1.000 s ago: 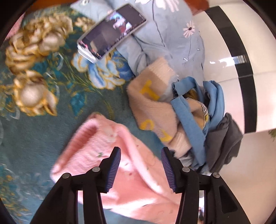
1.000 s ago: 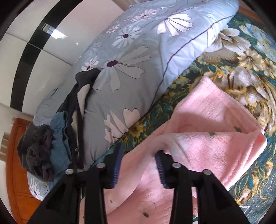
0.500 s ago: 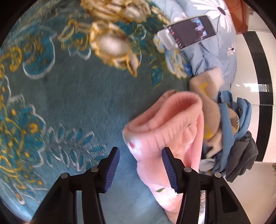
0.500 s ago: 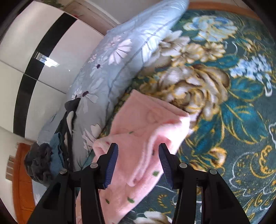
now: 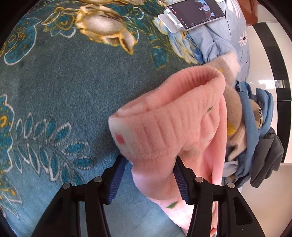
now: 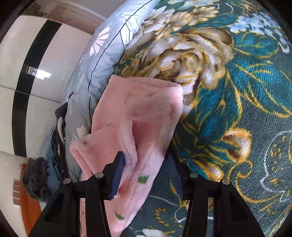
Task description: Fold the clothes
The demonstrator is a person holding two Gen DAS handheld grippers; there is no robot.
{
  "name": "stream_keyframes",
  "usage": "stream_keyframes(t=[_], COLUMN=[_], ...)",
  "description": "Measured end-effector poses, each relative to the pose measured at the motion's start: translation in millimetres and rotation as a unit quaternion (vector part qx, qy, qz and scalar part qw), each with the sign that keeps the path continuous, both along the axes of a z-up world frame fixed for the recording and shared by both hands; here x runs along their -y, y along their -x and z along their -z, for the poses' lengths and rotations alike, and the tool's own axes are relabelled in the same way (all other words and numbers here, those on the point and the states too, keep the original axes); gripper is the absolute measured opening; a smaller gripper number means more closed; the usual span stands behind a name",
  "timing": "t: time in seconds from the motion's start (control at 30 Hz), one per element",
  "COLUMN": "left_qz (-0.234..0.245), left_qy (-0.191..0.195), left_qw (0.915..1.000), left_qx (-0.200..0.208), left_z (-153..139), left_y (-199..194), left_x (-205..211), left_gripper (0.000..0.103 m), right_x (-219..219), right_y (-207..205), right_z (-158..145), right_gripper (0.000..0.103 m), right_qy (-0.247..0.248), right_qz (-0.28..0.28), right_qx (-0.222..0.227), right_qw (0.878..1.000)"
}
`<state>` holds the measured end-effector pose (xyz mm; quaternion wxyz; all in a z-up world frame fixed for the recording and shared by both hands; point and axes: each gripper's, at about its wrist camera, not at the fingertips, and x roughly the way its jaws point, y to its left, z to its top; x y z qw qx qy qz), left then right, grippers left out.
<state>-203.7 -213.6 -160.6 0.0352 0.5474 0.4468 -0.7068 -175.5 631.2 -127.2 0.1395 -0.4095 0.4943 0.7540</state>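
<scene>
While pink fleece garment (image 5: 169, 116) is held raised over floral blanket (image 5: 54, 91), left gripper (image 5: 147, 175) and right gripper (image 6: 146, 171) jaws are set apart, fabric bunched between, seemingly for laying fold; clamping cannot be confirmed.

Each hand-held gripper, left (image 5: 148, 177) and right (image 6: 146, 175): matte black angular plastic arms, silver round screw heads, ribbed dark-blue pads (image 5: 116, 179) on the fingers.

A bed under a teal floral blanket (image 5: 76, 76)

On it lay a pink fleece garment (image 5: 173, 124), a pale-blue daisy quilt (image 6: 102, 54), a phone (image 5: 193, 14) and a clothes heap (image 5: 259, 138).
</scene>
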Motion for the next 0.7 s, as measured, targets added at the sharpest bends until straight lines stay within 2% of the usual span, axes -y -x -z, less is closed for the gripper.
stream_keyframes(t=[0.1,0.13,0.17,0.23,0.3,0.4,0.5,0.7], left_qz=[-0.007,-0.011,-0.014,-0.024,-0.030,-0.030,-0.021,-0.001], left_qy=[0.001,0.000,-0.003,-0.006,0.000,0.008,0.019,0.005], left_qw=[1.0000,0.9999,0.9999,0.9997,0.9996,0.9995,0.9993,0.9967], left_qx=[0.000,-0.001,-0.001,0.002,0.002,-0.005,-0.024,-0.082], left_z=[-0.6,-1.3,-1.9,-3.9,-7.8,-16.4,-32.1,-77.7], left_y=[3.1,4.1,5.0,6.1,6.7,6.4,9.6,9.7], left_x=[0.6,0.6,0.6,0.6,0.5,-1.2,-3.6,12.0], left_gripper=[0.056,0.053,0.045,0.039,0.025,0.016,0.014,0.013], right_x=[-5.9,-7.9,-9.4,-10.7,-10.3,-7.7,-6.5,-2.4], right_y=[-0.9,-1.2,-1.0,1.1,4.2,9.9,13.4,7.1], right_z=[4.2,5.6,6.2,5.1,0.2,-13.1,-33.8,-86.0], right_gripper=[0.050,0.050,0.048,0.028,0.020,0.017,0.015,0.014], right_qy=[0.008,0.011,0.016,0.032,0.038,0.034,0.027,0.013], right_qz=[0.023,0.031,0.037,0.046,0.049,0.040,0.026,-0.031], right_qx=[-0.008,-0.011,-0.012,-0.011,-0.013,-0.018,-0.035,-0.089], right_qw=[1.000,0.999,0.999,0.998,0.998,0.998,0.999,0.995])
